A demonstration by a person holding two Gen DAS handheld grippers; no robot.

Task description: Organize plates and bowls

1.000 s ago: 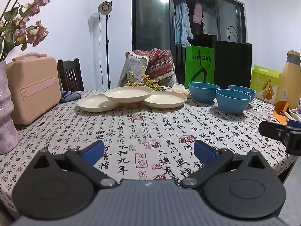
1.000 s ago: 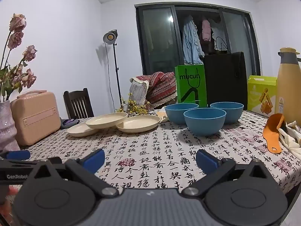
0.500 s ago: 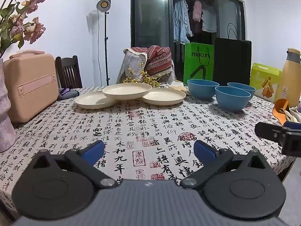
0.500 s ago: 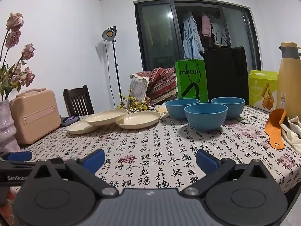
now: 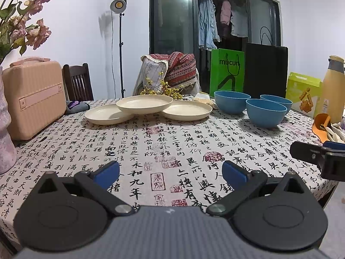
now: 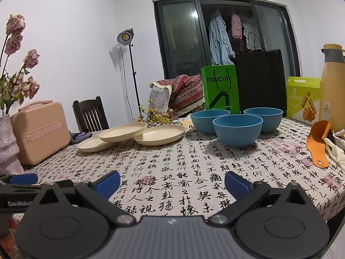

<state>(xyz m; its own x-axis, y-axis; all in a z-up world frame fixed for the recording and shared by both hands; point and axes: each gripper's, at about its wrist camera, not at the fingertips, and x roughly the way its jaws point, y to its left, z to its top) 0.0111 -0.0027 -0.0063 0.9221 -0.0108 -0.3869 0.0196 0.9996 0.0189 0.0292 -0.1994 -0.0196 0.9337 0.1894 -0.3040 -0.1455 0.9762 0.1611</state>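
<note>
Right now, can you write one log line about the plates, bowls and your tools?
left tool: open, empty | right tool: open, empty | cream plates: three, overlapping | blue bowls: three, unstacked | stage: approaching

Open tablecloth (image 5: 163,149) is seen ahead; passage is bounded by plates (image 5: 145,104) and bowls (image 5: 266,112) beyond, a case (image 5: 34,97) at left

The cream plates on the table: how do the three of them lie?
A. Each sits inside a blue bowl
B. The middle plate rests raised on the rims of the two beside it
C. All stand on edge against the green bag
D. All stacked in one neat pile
B: the middle plate sits higher, overlapping the left plate and the right plate.
</note>
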